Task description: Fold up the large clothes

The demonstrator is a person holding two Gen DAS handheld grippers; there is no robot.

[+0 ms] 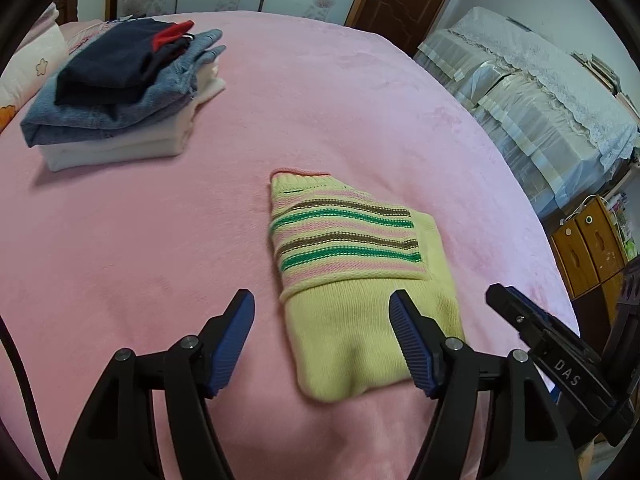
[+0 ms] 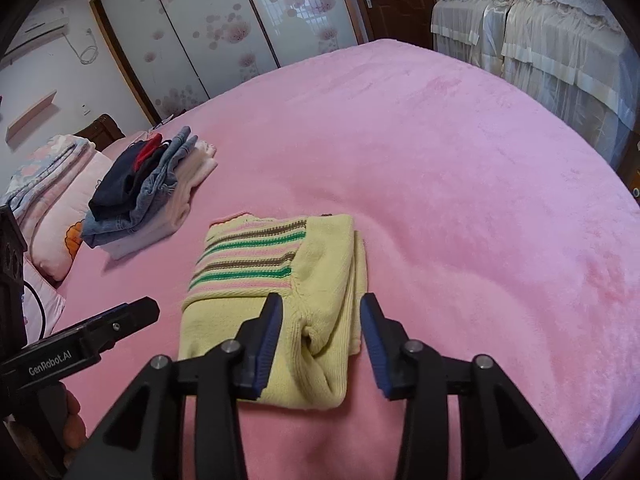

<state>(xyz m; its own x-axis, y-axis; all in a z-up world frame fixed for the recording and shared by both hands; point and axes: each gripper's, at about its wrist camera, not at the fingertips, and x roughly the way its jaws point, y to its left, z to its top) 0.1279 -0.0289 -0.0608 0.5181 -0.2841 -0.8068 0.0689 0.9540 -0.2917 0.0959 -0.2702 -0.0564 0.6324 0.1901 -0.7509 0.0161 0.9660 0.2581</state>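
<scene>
A yellow knit sweater (image 1: 352, 280) with green, brown and pink stripes lies folded into a small rectangle on the pink bed (image 1: 160, 240). It also shows in the right wrist view (image 2: 280, 292). My left gripper (image 1: 322, 316) is open and empty, hovering over the sweater's near left part. My right gripper (image 2: 320, 320) is open, its jaws astride the sweater's near right edge, holding nothing. The right gripper shows at the right in the left wrist view (image 1: 532, 332); the left gripper shows at the lower left in the right wrist view (image 2: 100, 328).
A stack of folded clothes (image 1: 120, 92), dark navy on denim on white, sits far left on the bed; it also shows in the right wrist view (image 2: 144, 192). Pillows (image 2: 60, 208) lie beyond it. Covered furniture (image 1: 540, 100) and a wooden cabinet (image 1: 588, 244) stand right of the bed.
</scene>
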